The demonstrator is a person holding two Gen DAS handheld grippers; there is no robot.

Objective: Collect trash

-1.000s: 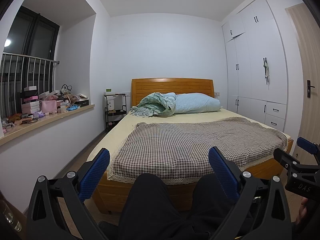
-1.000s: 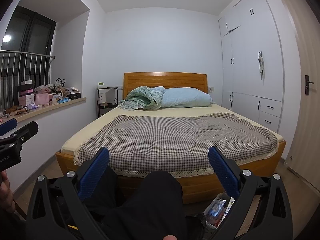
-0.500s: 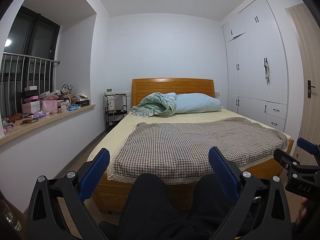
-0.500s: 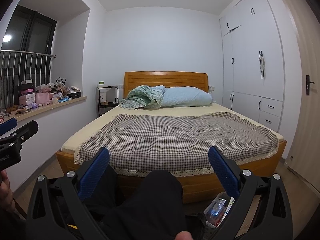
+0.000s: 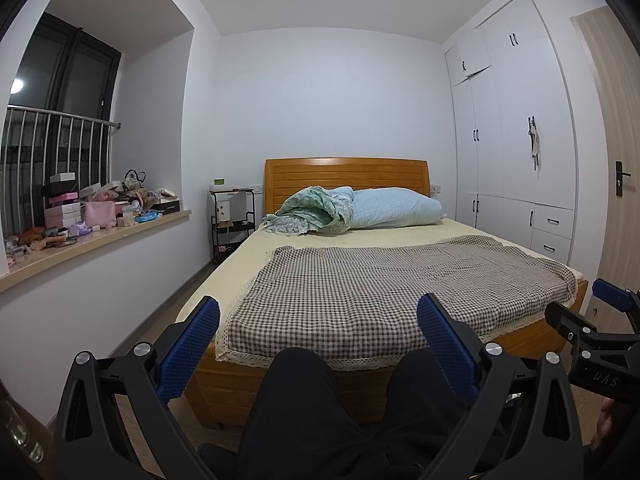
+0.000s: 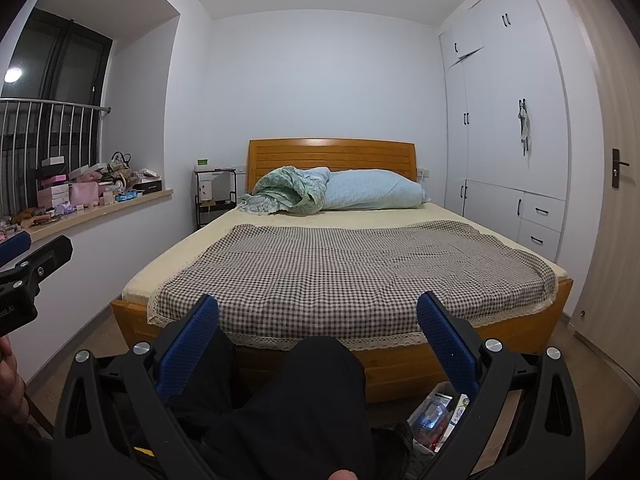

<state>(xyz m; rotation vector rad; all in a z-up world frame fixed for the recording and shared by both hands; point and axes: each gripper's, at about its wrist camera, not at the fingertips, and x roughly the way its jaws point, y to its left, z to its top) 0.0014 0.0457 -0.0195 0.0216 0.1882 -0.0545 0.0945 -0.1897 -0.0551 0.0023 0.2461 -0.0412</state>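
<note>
My left gripper (image 5: 318, 344) is open and empty, held low above the person's dark-trousered legs (image 5: 296, 412), facing a bed. My right gripper (image 6: 318, 344) is open and empty too; it also shows at the right edge of the left wrist view (image 5: 600, 320). The left gripper shows at the left edge of the right wrist view (image 6: 24, 272). On the floor by the bed's foot, low in the right wrist view, lies a pile of trash (image 6: 434, 420): a crushed plastic bottle and paper packaging, partly hidden by my right finger.
A wooden bed (image 6: 460, 364) with a checked cover (image 6: 344, 272), a pillow and a bundled green quilt fills the middle. A cluttered window sill (image 5: 96, 232) runs along the left wall. A black cart (image 5: 232, 220) stands beside the headboard. White wardrobes (image 5: 516, 160) and a door stand right.
</note>
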